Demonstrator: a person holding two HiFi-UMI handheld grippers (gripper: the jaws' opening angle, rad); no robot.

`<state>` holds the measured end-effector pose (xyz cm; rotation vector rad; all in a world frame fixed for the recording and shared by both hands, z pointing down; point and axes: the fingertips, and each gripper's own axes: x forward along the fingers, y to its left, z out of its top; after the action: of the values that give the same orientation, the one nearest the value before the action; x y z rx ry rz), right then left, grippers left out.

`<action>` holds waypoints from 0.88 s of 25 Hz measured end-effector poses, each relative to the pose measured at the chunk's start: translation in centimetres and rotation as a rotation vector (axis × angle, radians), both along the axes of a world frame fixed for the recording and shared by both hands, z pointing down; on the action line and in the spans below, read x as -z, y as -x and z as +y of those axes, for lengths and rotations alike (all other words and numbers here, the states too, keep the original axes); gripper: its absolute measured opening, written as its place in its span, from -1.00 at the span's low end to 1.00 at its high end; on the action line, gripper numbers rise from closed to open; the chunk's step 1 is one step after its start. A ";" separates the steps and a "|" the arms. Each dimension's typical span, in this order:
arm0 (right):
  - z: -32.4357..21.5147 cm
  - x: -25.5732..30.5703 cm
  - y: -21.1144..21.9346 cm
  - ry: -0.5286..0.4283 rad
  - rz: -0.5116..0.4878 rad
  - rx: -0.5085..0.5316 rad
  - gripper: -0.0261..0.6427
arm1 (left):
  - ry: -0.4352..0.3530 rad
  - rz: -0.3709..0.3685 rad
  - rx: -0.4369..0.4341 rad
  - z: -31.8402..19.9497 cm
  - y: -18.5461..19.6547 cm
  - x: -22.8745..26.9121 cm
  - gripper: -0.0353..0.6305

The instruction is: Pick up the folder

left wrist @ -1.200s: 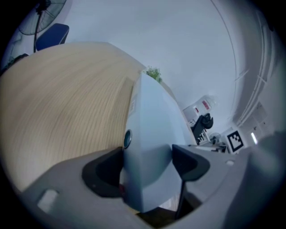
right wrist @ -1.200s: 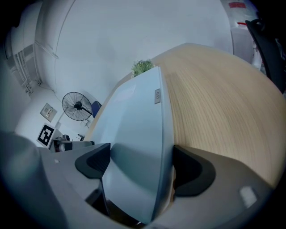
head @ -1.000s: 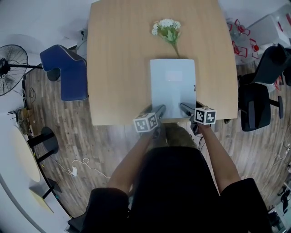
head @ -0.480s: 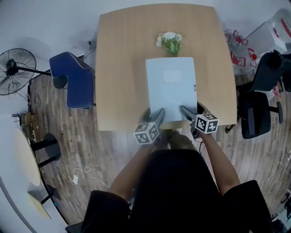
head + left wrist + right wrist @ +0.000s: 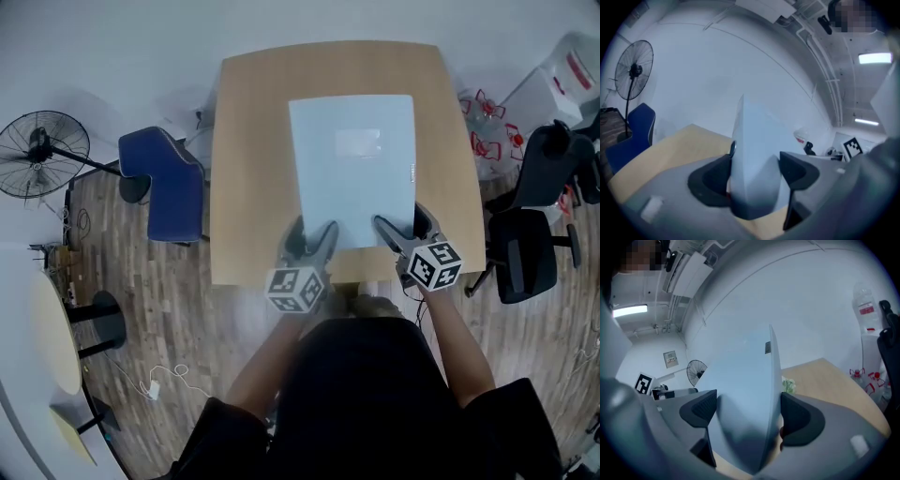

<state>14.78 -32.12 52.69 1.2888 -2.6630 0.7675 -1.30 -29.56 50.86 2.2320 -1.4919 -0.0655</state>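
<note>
The folder is a thick pale blue binder, held up above the wooden table by its near edge. My left gripper is shut on its near left corner and my right gripper on its near right corner. In the left gripper view the folder stands edge-on between the black pads of the left gripper. In the right gripper view the folder fills the gap of the right gripper, with both pads against its faces.
A sprig of white flowers lies on the table behind the folder, hidden in the head view. A blue chair and a standing fan are to the left. A black office chair and water bottles are to the right.
Both grippers have risen with the folder, lifting it off the table and towards the camera. It now looks larger and covers the flowers in the head view.
</note>
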 end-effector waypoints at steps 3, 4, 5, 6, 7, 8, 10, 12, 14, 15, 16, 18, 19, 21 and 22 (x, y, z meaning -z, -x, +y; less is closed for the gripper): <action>0.0 4.4 0.3 -0.119 -0.003 -0.003 0.36 | -0.124 -0.012 -0.009 -0.1 0.4 4.3 0.12; 0.0 5.9 0.4 -0.160 -0.005 -0.005 0.36 | -0.163 -0.015 -0.014 -0.1 0.4 5.7 0.12; 0.1 7.4 0.4 -0.202 -0.006 -0.006 0.36 | -0.202 -0.017 -0.019 0.0 0.5 7.2 0.12; 0.3 8.8 0.6 -0.243 -0.007 -0.008 0.36 | -0.238 -0.018 -0.024 0.0 0.7 8.5 0.12; 0.4 10.1 0.7 -0.281 -0.007 -0.008 0.36 | -0.273 -0.019 -0.026 0.1 0.9 9.8 0.12; 0.6 11.2 0.9 -0.319 -0.008 -0.007 0.35 | -0.308 -0.023 -0.028 0.1 1.1 11.0 0.11; 0.8 13.0 1.2 -0.383 -0.006 -0.003 0.34 | -0.370 -0.034 -0.032 0.3 1.4 13.0 0.11; 1.1 14.3 1.3 -0.423 0.003 0.000 0.34 | -0.407 -0.034 -0.041 0.3 1.5 14.3 0.11; 1.3 15.1 1.4 -0.446 0.015 0.000 0.34 | -0.421 -0.023 -0.048 0.4 1.6 15.0 0.11; 1.4 15.3 1.4 -0.453 0.019 -0.002 0.34 | -0.424 -0.018 -0.048 0.5 1.6 15.3 0.11; 1.5 15.5 1.4 -0.457 0.018 -0.003 0.34 | -0.427 -0.013 -0.046 0.5 1.7 15.5 0.11; 1.7 15.6 1.5 -0.453 0.009 -0.008 0.33 | -0.434 -0.010 -0.040 0.7 1.7 15.6 0.11; 1.8 15.6 1.5 -0.449 0.004 -0.010 0.33 | -0.439 -0.012 -0.039 0.8 1.8 15.7 0.10; 1.8 15.5 1.6 -0.443 -0.002 -0.011 0.33 | -0.448 -0.017 -0.044 0.9 1.9 15.8 0.10; 1.8 15.5 1.6 -0.442 -0.001 -0.011 0.33 | -0.452 -0.019 -0.049 0.8 1.9 15.9 0.09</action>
<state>13.18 -30.33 37.21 1.3821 -2.9329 0.1762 -3.20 -28.74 34.93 2.6219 -1.5504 -0.4039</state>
